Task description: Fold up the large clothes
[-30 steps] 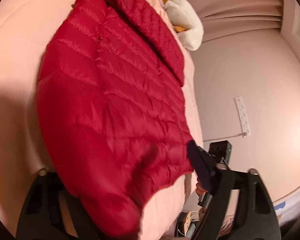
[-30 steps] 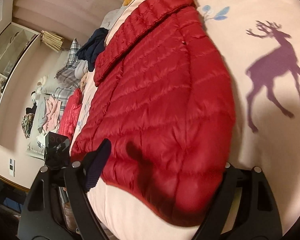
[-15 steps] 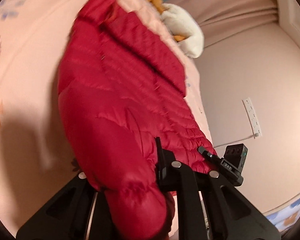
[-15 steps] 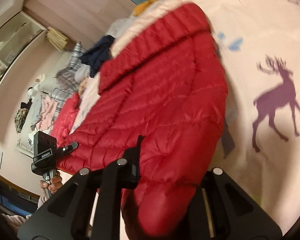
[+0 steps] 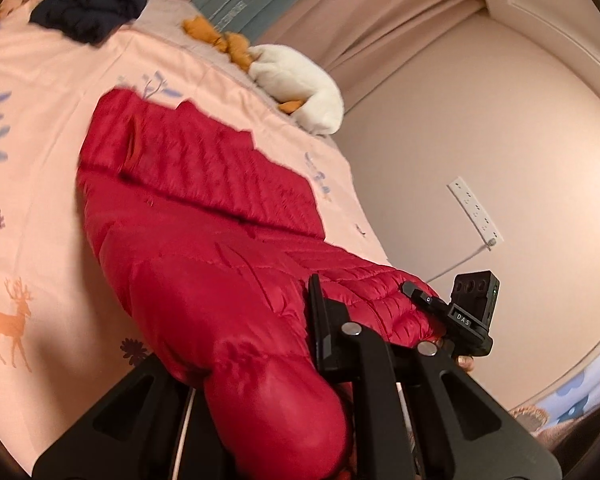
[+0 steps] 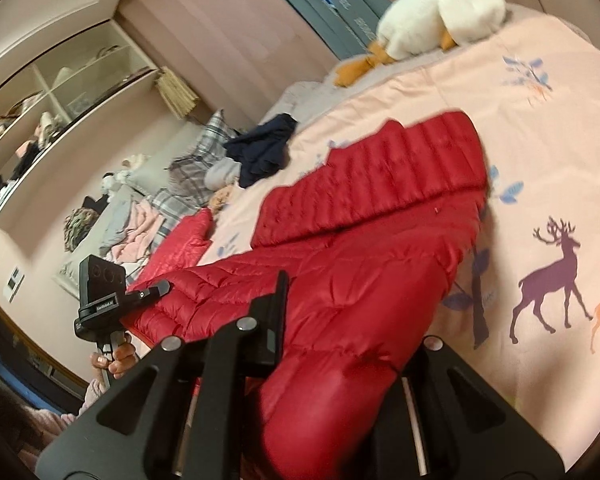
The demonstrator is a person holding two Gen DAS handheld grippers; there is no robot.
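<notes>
A red quilted puffer jacket [image 5: 204, 216] lies on a pink deer-print bedsheet [image 5: 32, 160], with its collar at the far end. My left gripper [image 5: 256, 344] is shut on the near hem, and red fabric bulges between its fingers. The right gripper [image 5: 420, 300] shows at the right, pinching the other hem corner. In the right wrist view the jacket [image 6: 372, 208] runs away over the sheet [image 6: 540, 140]. My right gripper [image 6: 352, 320] is shut on its hem there. The left gripper [image 6: 152, 292], held by a hand, grips the far corner. The near hem hangs lifted off the bed.
A white plush duck [image 5: 300, 80] [image 6: 440, 12] lies at the head of the bed, beside a dark navy garment [image 5: 88, 4] [image 6: 264, 148]. A power strip [image 5: 476, 212] hangs on the wall. Piled clothes [image 6: 140, 220], another red garment [image 6: 180, 244] and shelves [image 6: 60, 92] are at the left.
Both grippers went from open around the near hem to shut on it. They have risen, and the hem has come up off the bed with them.
</notes>
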